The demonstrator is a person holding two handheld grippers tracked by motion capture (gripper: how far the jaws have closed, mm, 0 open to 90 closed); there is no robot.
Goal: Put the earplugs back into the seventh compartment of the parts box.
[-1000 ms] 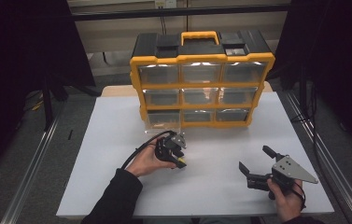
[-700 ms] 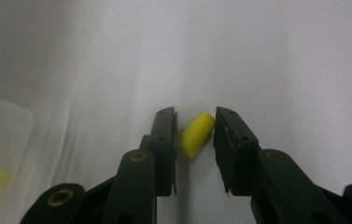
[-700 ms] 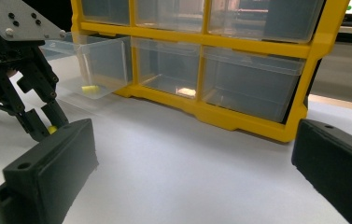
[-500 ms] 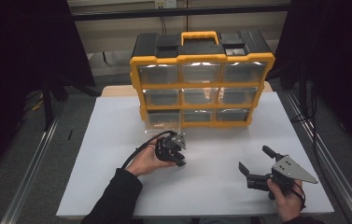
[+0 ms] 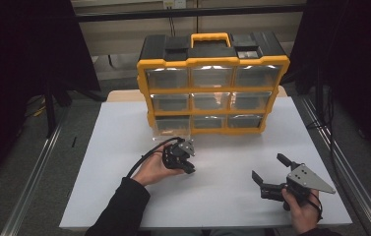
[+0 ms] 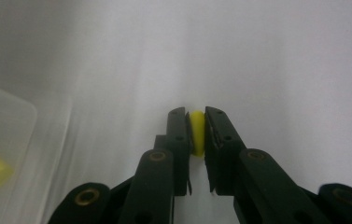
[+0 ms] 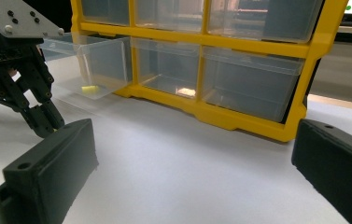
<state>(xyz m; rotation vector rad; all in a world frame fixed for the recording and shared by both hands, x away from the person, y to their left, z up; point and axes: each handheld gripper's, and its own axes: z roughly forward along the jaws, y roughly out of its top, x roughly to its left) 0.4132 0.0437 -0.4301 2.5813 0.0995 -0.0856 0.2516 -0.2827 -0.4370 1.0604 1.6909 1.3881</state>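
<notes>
While pulled out, bottom-left drawer (image 7: 92,63) with yellow piece (image 7: 88,88) inside.

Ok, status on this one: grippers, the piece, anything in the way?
Left hand-held gripper shut on small yellow piece, low over table. Right hand-held gripper open, idle. Bottom-left drawer pulled out; path clear.

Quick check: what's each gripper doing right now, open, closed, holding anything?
Left gripper: shut on a small yellow piece, tips down at the white table.
Right gripper: open, holding nothing, low over the table.

Open tabletop (image 5: 124,147) — organiser (image 5: 212,83) behind
</notes>
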